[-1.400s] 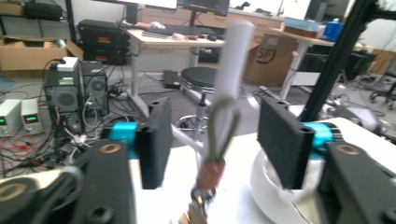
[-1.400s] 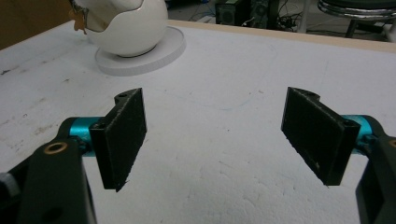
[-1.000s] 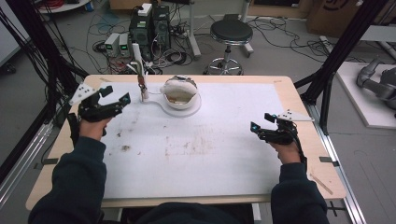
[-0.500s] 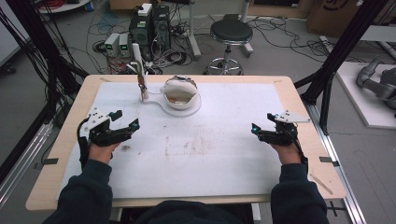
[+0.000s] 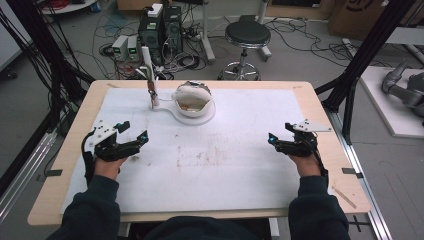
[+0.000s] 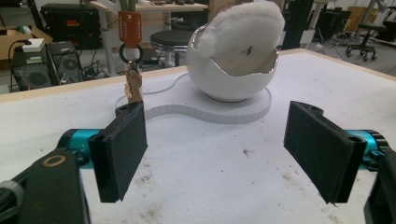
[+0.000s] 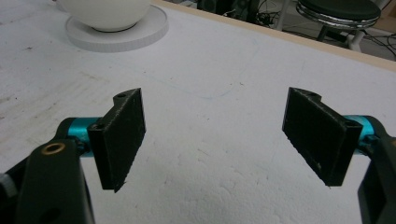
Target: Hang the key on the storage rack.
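White egg pod (image 5: pixel 194 100) sits at the table's (image 5: pixel 240 200) far edge, untouched. My left gripper (image 5: pixel 134 140) has dropped back near the left edge; right gripper (image 5: pixel 272 140) holds. Both jaws spread, empty: reach not begun.

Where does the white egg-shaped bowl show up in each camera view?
High view: white egg-shaped bowl at the table's far middle.
Left gripper view: upper centre, beyond the open left claw.
Right gripper view: cut off at the top left.
Shared landmark: its flat white base.

White egg-shaped pod (image 5: pixel 192 100), upright, far table-centre
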A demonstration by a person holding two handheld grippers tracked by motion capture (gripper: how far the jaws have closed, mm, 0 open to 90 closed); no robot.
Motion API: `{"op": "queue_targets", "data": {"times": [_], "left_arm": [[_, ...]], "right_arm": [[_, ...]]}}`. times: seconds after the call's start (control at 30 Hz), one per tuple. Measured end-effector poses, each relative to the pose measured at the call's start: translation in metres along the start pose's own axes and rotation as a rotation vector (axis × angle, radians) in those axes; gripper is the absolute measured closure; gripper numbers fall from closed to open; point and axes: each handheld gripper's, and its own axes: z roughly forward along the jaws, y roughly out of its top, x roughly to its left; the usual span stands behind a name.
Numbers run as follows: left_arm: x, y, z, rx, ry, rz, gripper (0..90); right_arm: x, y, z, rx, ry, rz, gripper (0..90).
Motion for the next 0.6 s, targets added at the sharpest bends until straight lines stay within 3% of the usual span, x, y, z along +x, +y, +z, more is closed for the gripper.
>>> {"op": "queue_targets", "data": {"times": [0.6], "left_arm": [[-0.0004, -0.0012, 0.0052, 0.017, 0.004, 0.013, 21.9]], "right_arm": [[-0.0021, -0.0027, 0.0009, 0.003, 0.008, 0.016, 21.7]]}}
